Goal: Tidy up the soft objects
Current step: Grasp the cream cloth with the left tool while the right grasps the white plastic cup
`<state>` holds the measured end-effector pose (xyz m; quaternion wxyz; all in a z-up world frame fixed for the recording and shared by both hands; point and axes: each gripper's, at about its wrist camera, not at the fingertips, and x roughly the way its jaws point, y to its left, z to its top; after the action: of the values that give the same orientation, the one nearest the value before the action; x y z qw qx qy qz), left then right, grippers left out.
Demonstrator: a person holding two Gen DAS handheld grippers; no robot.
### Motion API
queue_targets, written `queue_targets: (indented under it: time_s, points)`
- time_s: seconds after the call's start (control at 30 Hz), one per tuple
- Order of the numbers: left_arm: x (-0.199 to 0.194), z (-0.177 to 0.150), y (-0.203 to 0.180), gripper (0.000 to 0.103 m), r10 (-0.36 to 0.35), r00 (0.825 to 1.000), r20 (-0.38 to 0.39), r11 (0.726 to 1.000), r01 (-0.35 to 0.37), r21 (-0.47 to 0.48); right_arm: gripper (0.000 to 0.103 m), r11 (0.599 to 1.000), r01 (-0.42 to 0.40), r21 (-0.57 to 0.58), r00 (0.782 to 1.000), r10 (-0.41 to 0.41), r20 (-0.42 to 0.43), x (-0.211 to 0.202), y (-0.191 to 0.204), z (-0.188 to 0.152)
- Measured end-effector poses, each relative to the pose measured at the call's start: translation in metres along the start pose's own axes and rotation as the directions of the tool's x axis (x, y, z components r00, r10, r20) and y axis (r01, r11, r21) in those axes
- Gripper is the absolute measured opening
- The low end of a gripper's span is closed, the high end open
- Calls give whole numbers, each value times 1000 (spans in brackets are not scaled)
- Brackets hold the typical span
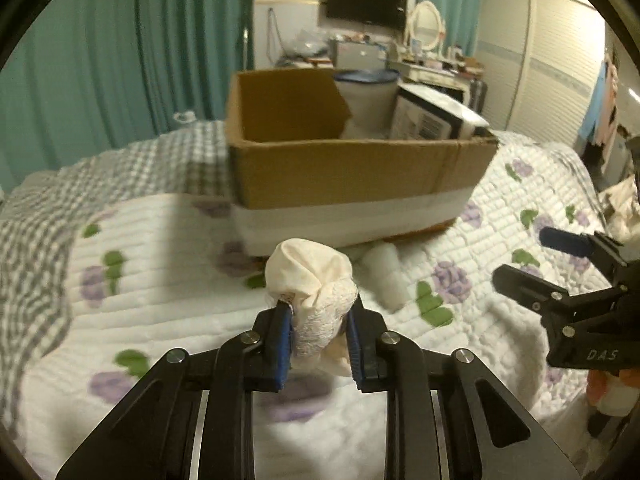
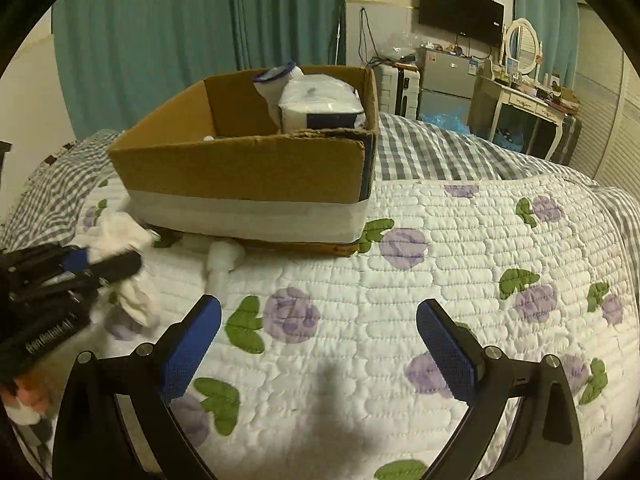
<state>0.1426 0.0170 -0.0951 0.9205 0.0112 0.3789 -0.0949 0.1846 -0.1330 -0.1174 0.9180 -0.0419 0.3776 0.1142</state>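
My left gripper is shut on a bunched cream cloth and holds it above the quilt, in front of the cardboard box. The box also shows in the right wrist view; it holds a white tub with a blue lid and a wrapped white pack. A small white soft roll lies on the quilt at the box's front; it also shows in the right wrist view. My right gripper is open and empty over the quilt. It shows at the right of the left wrist view.
A white quilt with purple flowers covers the bed over a grey checked sheet. Teal curtains hang behind. A dresser with a mirror, a small fridge and a wall TV stand at the back right.
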Motion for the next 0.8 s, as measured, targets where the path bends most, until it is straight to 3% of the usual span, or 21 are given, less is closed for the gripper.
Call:
queue_targets:
  time_s: [0.13,0.3,0.47,0.6,0.67,0.8]
  points:
    - [-9,0,15,22,40,999,4,999,-40,-24,99,1000,-24,-2,1000,24,1,-4,13,0]
    - [-6,1,32,22,69,998,-3,994,-69,-88,96,994,-110,9,992,111,-61,17,37,7]
    - [5,3,42,23,124,992,-14,989,-125,-84,78,992,-126,19,985,127,-118,57,59,20]
    - [14,4,51,22,120,992,-41,986,-123,-108,66,993,-119,-5,983,117,-143,86,72,29]
    - [18,4,53,23,123,991,-49,986,-128,-108,50,993,-114,-16,982,110,-152,98,78,33]
    - [22,2,55,23,103,993,-60,986,-110,-125,43,995,-102,4,984,101,-143,107,81,33]
